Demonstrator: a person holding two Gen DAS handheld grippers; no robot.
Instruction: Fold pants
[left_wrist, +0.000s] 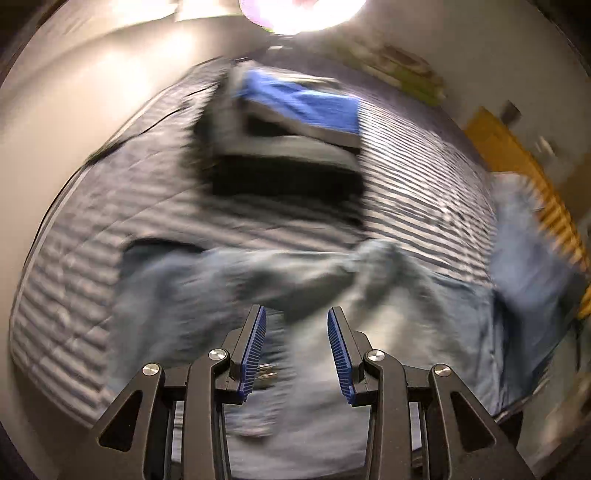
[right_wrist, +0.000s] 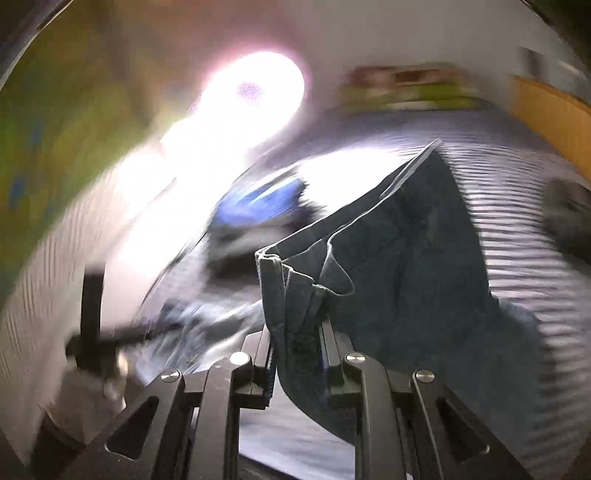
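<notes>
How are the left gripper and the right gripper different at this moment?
The left gripper has its jaws apart with nothing between them, while the right gripper is closed on an edge of the jeans. The left gripper's blue pads show fully; the right gripper's are mostly hidden by denim. The left one is above jeans lying on the striped bedcover, the right one has cloth lifted. Both have the same black two-finger build.

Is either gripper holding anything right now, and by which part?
The right gripper is shut on the jeans, gripping a bunched seamed edge. The left gripper holds nothing; its jaws stand apart above the cloth.
</notes>
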